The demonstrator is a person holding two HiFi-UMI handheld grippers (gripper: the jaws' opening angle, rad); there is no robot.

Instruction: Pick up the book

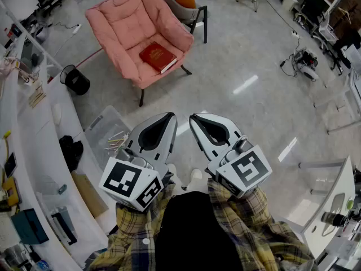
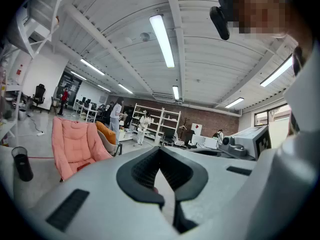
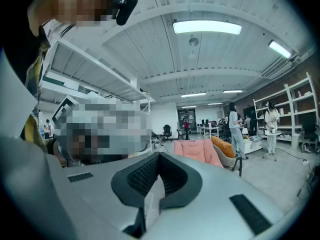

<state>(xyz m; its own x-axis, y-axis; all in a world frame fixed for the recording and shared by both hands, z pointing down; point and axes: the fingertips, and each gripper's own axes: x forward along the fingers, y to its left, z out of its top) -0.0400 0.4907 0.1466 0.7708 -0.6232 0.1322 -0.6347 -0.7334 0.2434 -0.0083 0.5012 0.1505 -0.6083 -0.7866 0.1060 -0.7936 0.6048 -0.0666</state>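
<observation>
Approach step: left gripper (image 1: pixel 164 119) and right gripper (image 1: pixel 197 120) jaws together, empty; book (image 1: pixel 158 57) on chair (image 1: pixel 121 21) far ahead. Next: move closer, open.

Book (image 1: pixel 158 57) title, probably too small

Matt grey plastic shells on left gripper (image 1: pixel 167 118) and right gripper (image 1: pixel 195 118); black ribbed pads (image 2: pixel 144 170), rubbery-looking. Red book (image 1: pixel 158 57) cover, slight sheen. Pink armchair (image 1: pixel 121 21) in quilted soft cloth. Floor (image 1: pixel 248 83) polished, glossy. Plaid cloth sleeves (image 1: pixel 254 219).

Open floor (image 1: pixel 237 61) to the armchair (image 1: pixel 118 21) — bin (image 1: pixel 76 81) leftward.
</observation>
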